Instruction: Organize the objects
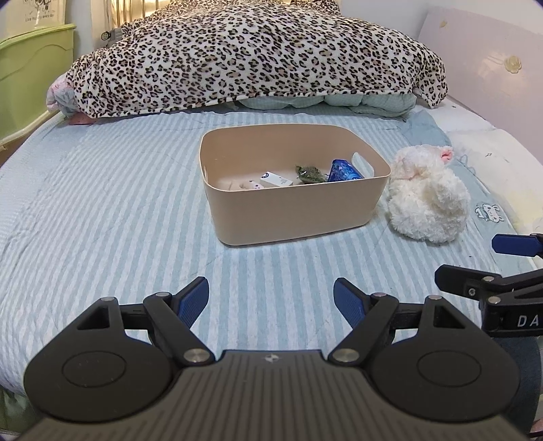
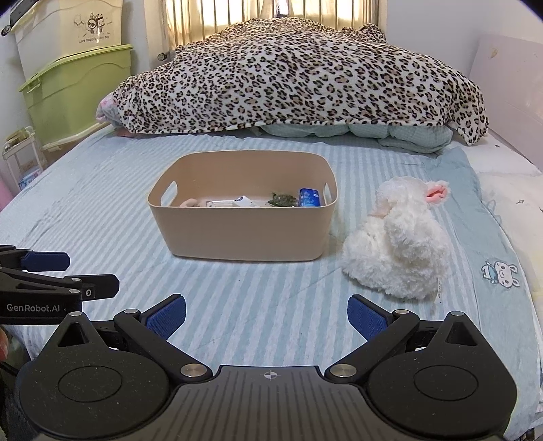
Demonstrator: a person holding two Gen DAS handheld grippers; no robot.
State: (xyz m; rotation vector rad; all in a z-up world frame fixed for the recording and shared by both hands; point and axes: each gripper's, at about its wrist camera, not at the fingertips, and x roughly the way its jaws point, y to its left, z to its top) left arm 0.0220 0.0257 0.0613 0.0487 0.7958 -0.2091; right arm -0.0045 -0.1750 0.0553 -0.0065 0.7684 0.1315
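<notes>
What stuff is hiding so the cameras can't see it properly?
- Both views: the tan plastic bin hides the lower parts of its contents behind its near wall.
- Both views: the leopard-print blanket covers whatever is piled beneath.
- Left wrist view: the right gripper is cut off by the edge.

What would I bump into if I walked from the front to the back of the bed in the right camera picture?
right gripper → tan bin → leopard blanket → curtain at the window
</notes>
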